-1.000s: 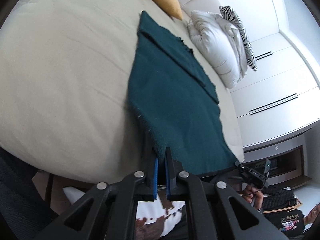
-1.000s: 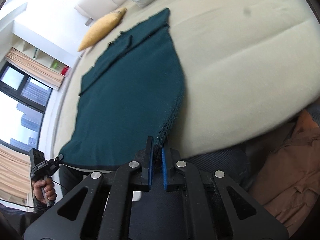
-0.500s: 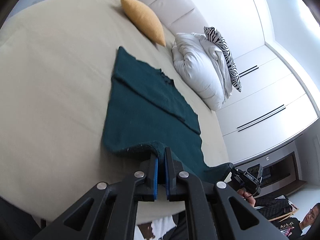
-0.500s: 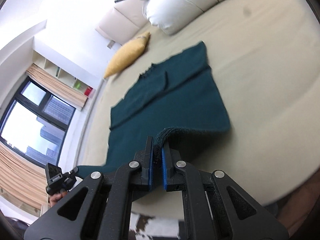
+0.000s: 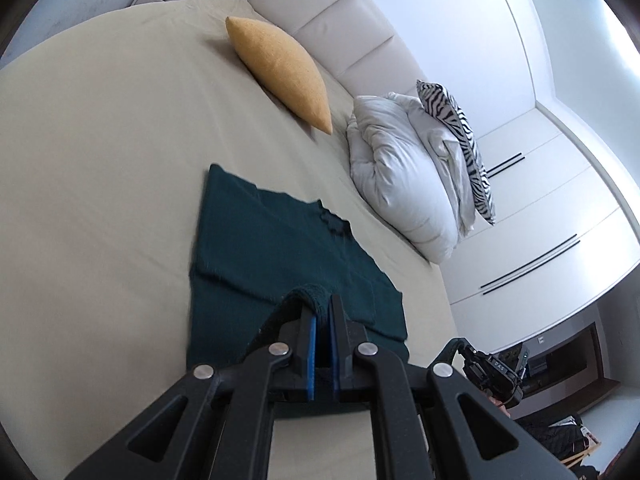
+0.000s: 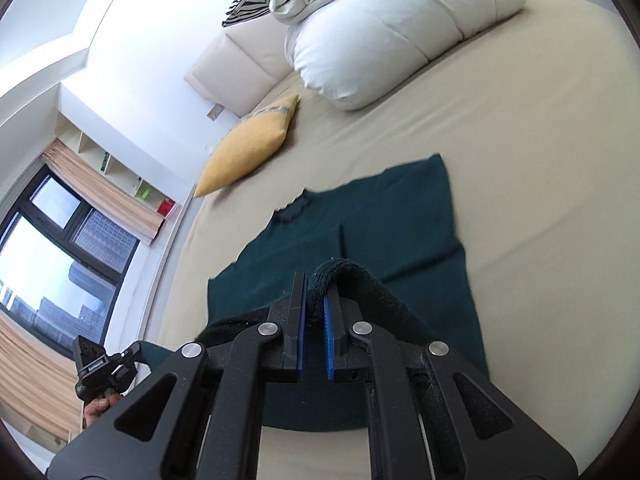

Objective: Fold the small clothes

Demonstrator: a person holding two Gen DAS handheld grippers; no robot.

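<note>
Grippers first, nearest the lenses: the left gripper (image 5: 322, 312) has its blue-padded jaws pressed together on a corner of the dark green knit garment (image 5: 276, 240), the knit hem bulging up and over the fingertips. The right gripper (image 6: 315, 300) is likewise clamped on another corner of the same garment, a thick roll of hem arching over its right finger and trailing down along the black frame. In each wrist view the other gripper appears at the bottom edge, gripped by a hand (image 6: 98, 406).

Just beyond the jaws, the held hem is lifted off the bed (image 5: 100, 160) and carried over the part of the garment that lies flat, so the near portion is doubled back above the rest. The flat part spreads on the beige sheet, its far edge with a small notched neckline (image 6: 294, 210) pointing toward the headboard. A straight seam or fold line crosses it.

Farther up the bed, well apart from the garment, a mustard-yellow cushion (image 5: 282, 72) leans near the padded cream headboard (image 5: 340, 28). Beside it sits a bundled white duvet (image 5: 404, 176), with a zebra-striped pillow (image 5: 464, 136) propped against it.

Past the bed, the left wrist view shows white wardrobe doors (image 5: 552, 216) with dark slot handles; the right wrist view shows a dark-framed window (image 6: 52, 248) with beige curtains.
</note>
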